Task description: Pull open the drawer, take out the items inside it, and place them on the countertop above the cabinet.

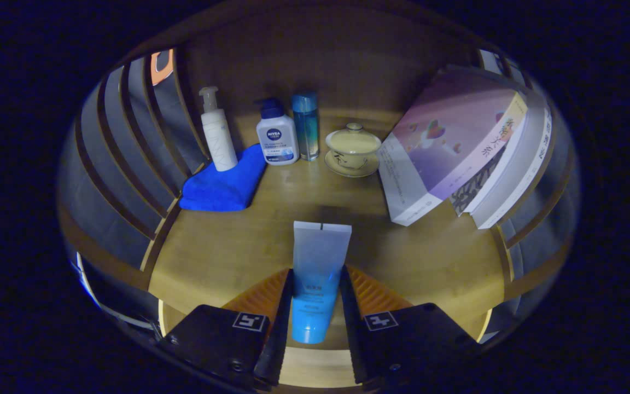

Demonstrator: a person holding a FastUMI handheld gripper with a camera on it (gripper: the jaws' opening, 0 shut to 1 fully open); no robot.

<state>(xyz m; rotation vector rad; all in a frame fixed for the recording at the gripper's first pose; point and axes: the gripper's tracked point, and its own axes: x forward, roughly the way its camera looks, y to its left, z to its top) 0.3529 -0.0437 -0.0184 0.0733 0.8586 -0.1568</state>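
Blue-and-frosted tube stands upright, clamped between both fingers of the claw, cap down, above the wooden desk.

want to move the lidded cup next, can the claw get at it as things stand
Probably not yet: the claw is shut on the blue tube. Once it lets go, bare countertop leads to the lidded cup.

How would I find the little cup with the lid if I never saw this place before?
Look at the wooden countertop and go to its back, beyond the gripper shut on a blue squeeze tube. Between the tall teal glass bottle and the leaning stack of books sits the pale lidded teacup on a saucer, the only round, squat one there.
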